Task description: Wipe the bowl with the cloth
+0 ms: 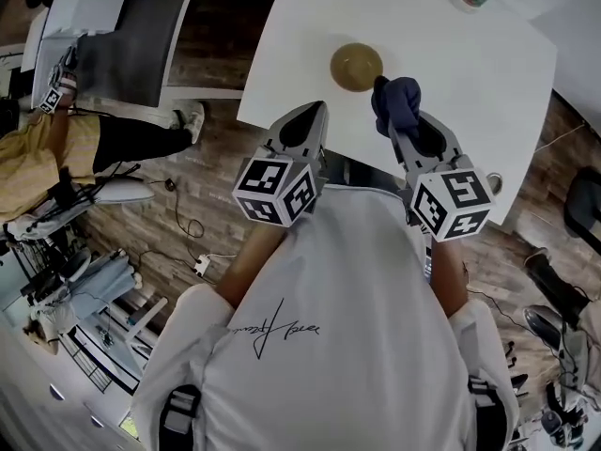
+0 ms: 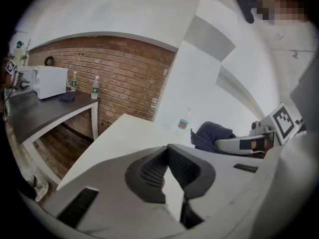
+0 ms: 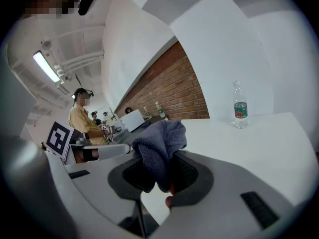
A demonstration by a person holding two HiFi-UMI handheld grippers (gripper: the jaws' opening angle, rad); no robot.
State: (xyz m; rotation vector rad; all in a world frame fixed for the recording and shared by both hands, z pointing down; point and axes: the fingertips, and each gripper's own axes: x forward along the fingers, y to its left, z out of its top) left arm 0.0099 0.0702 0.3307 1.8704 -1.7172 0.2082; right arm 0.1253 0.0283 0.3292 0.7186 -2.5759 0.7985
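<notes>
Clamping cloth (image 1: 396, 100) in right claw (image 3: 166, 158) near bowl (image 1: 357, 66), left claw (image 2: 167, 151) closed alongside

The person's bare left forearm (image 1: 246, 263) and right forearm (image 1: 449, 285) reach forward side by side toward the near edge of the table (image 1: 451, 64). The left gripper (image 1: 315, 113) points at that edge, its jaws closed tip to tip with nothing between them. The right gripper (image 1: 402, 130), above the table, is clamped on a bunched dark blue cloth (image 1: 395, 100) that sticks out past its tips.
</notes>
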